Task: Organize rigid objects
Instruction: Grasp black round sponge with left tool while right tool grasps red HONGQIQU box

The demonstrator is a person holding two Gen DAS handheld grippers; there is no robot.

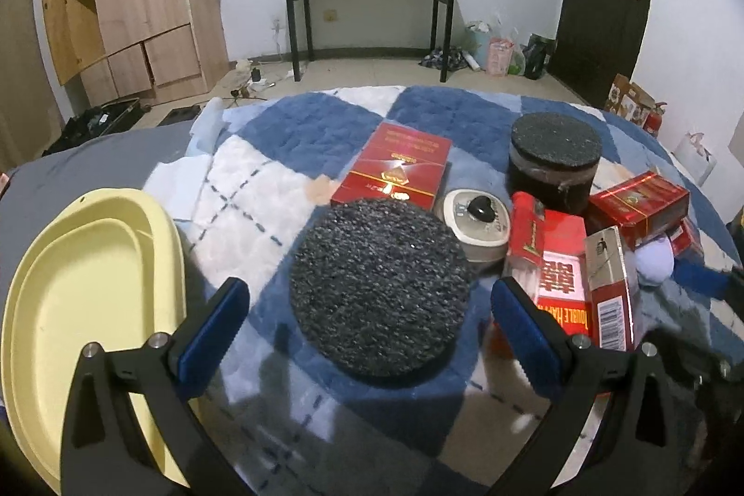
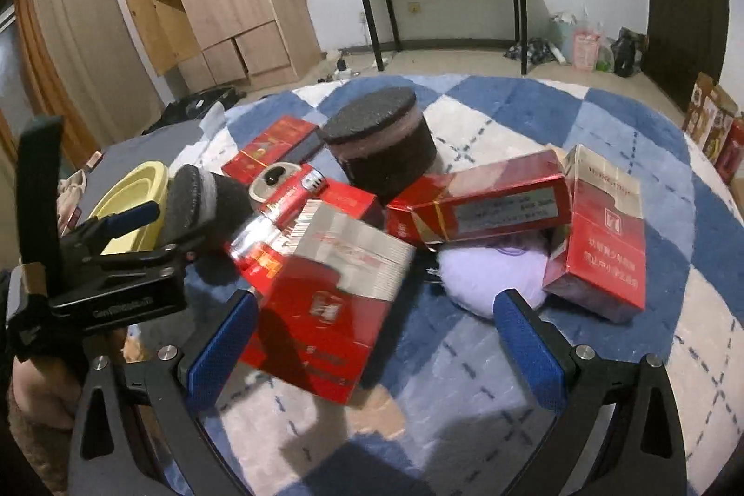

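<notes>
A black foam-topped cylinder (image 1: 379, 287) lies tilted between the fingers of my left gripper (image 1: 372, 326). That gripper is open and its blue pads stand clear of the cylinder's sides. A yellow tray (image 1: 93, 300) sits to its left. From the right wrist, the left gripper (image 2: 139, 226) shows beside the same cylinder (image 2: 204, 203). My right gripper (image 2: 376, 349) is open over a blurred red-and-silver cigarette pack (image 2: 325, 300), which lies close to its left finger. More red packs and cartons (image 2: 483, 203) are heaped around a second black cylinder (image 2: 381, 147).
All of this rests on a blue-and-white checked rug (image 2: 511, 380). A small round white tin (image 1: 476, 217) and a flat red box (image 1: 395, 166) lie behind the near cylinder. A lavender soft lump (image 2: 488, 277) sits among the packs. A person's hand (image 2: 32, 403) is at the lower left.
</notes>
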